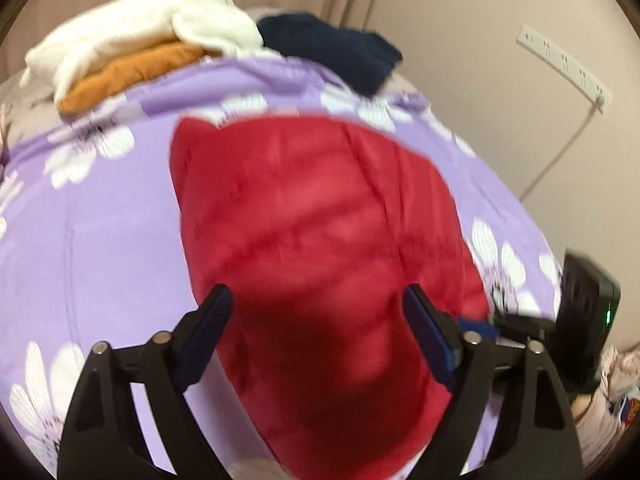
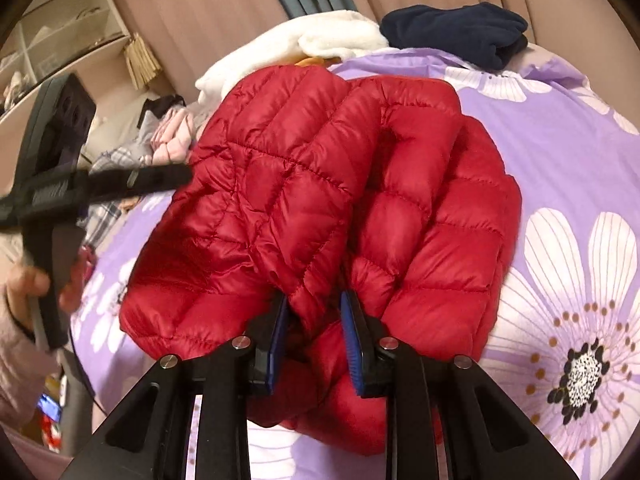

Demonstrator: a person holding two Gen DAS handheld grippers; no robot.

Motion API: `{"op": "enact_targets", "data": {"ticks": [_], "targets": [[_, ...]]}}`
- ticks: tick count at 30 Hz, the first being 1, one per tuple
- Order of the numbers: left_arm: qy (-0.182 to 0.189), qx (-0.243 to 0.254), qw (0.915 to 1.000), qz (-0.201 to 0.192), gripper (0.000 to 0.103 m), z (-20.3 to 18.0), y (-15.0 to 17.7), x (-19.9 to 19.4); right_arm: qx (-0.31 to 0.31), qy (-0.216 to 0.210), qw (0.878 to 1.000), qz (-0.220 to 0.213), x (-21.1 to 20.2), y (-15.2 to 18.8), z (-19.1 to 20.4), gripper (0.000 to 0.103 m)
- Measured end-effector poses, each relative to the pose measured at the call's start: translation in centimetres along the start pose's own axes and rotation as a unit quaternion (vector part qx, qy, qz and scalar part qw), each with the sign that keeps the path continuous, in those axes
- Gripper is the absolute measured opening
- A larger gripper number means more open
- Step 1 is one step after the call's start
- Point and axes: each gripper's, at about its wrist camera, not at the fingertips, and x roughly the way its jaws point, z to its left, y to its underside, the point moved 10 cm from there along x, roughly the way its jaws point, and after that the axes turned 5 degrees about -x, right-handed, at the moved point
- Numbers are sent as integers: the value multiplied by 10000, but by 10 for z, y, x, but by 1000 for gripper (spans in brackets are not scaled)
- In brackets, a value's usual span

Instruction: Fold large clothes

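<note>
A red quilted down jacket [image 2: 320, 184] lies bunched on a purple bedspread with white flowers [image 2: 560, 184]. My right gripper [image 2: 316, 320] is shut on a puffy fold at the jacket's near edge, and the fabric bulges between the blue pads. In the left wrist view the jacket [image 1: 320, 220] is blurred. My left gripper [image 1: 316, 300] hovers over its near part with the jaws wide apart and nothing pinched between them. From the right wrist view, a hand [image 2: 28, 284] holds that left gripper at the jacket's left side.
At the far end of the bed lie a white garment [image 1: 152, 24] on an orange one [image 1: 132, 72], and a folded navy one [image 1: 332, 48]. A white power strip [image 1: 564, 68] with a cord hangs on the right wall. Shelves [image 2: 60, 36] and loose clothes [image 2: 168, 140] are left of the bed.
</note>
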Motion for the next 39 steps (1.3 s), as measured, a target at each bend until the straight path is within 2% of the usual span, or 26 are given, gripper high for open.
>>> {"op": "enact_targets", "data": {"ticks": [2,3,5,9,14,18,21,22,27,30,32,33,36,39], "targets": [[-16,-30,10000,-24,68,3,-13,7,-43,30,10000,0,-1,-2,2,26],[0,-52,10000,20,67,4,-18,13,-73,62,10000,5,-3,-3,3,26],[10,-125,9998,151,66,9,-25,29,-127,146,9998,-78,-10,-11,4,26],[-24,-103,9996,278,65,11,-32,46,-184,206,9977,-620,-28,-49,3,26],[-137,32,9992,373,65,9,-33,60,-171,461,9958,-772,-14,-86,-9,26],[-145,126,9989,420,66,7,-34,67,135,538,9967,-598,-13,-85,-17,27],[-127,229,9988,417,67,3,-31,67,64,572,9957,-729,-33,-80,-15,42],[-109,269,9987,418,67,1,-30,67,41,559,9950,-828,-40,-82,-15,44],[-128,357,9985,389,67,-1,-28,64,-165,635,9926,-1022,-52,-103,-17,45],[-155,412,9983,384,67,-1,-29,65,-263,811,9929,-834,-31,-111,-24,44],[-161,417,9983,385,68,-2,-28,66,-211,831,9941,-661,-9,-112,-32,37],[-169,425,9982,385,68,-2,-29,67,-138,799,9955,-490,1,-107,-36,29],[-215,500,9976,422,68,-2,-27,70,90,931,9956,13,33,-92,-55,29],[-308,627,9965,469,69,-4,-22,77,331,885,9953,193,45,-78,-64,29]]}}
